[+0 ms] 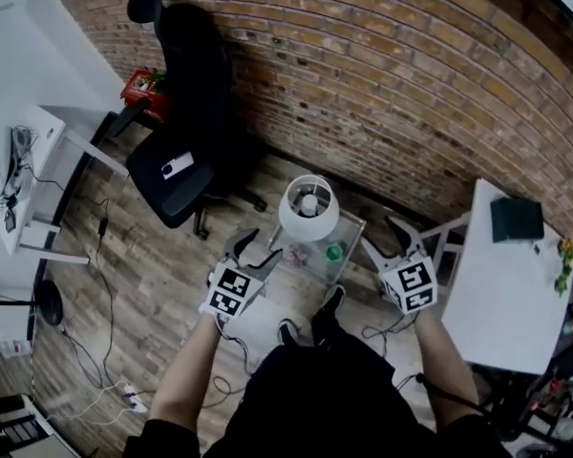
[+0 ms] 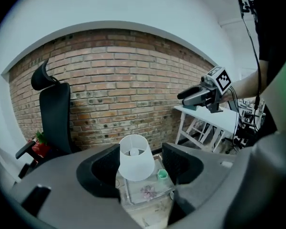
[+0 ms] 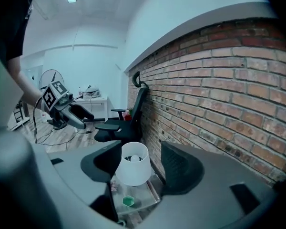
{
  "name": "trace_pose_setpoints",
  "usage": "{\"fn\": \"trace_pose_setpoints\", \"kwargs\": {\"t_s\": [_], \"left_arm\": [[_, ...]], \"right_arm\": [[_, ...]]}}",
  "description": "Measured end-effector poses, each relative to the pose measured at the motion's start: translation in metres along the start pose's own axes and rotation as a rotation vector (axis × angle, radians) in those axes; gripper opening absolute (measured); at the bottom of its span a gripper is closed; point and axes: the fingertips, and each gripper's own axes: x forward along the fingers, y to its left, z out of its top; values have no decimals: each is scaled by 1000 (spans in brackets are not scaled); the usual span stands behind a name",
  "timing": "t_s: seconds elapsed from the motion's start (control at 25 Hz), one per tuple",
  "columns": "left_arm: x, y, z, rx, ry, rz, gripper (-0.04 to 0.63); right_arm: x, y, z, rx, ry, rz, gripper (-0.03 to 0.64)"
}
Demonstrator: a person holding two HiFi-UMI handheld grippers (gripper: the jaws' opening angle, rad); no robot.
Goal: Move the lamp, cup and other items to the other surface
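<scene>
A lamp with a white shade (image 1: 308, 208) stands on a small glass side table (image 1: 351, 225) by the brick wall. A little green cup (image 1: 334, 252) sits on the same table, in front of the lamp. My left gripper (image 1: 256, 248) hovers to the table's left and my right gripper (image 1: 384, 237) to its right. Both are open, hold nothing and stand apart from the table. The left gripper view frames the lamp (image 2: 136, 162) and the cup (image 2: 162, 174) between its jaws, at a distance. The right gripper view likewise shows the lamp (image 3: 133, 170) and the cup (image 3: 128, 201).
A white table (image 1: 511, 284) with a dark box (image 1: 516, 219) stands at the right. A black office chair (image 1: 181, 160) is left of the lamp, and a white desk (image 1: 19, 179) at the far left. Cables lie on the wooden floor (image 1: 105, 284). A small pinkish item (image 2: 148, 191) lies on the glass table.
</scene>
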Motion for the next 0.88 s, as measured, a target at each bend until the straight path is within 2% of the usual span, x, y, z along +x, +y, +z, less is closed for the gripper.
{"fn": "trace_pose_setpoints", "kwargs": {"t_s": [0.2, 0.48, 0.56, 0.68, 0.88], "left_arm": [[37, 7, -8, 7, 86, 8, 278], [74, 16, -31, 21, 186, -16, 291], [86, 23, -39, 27, 209, -25, 291], [105, 35, -50, 23, 227, -47, 291], [136, 50, -78, 35, 260, -118, 291]], "right_arm": [[29, -28, -27, 12, 66, 112, 270], [66, -32, -62, -106, 121, 263, 268], [78, -35, -70, -116, 138, 280, 258], [98, -43, -81, -74, 166, 274, 259], [129, -52, -101, -70, 203, 274, 267]]}}
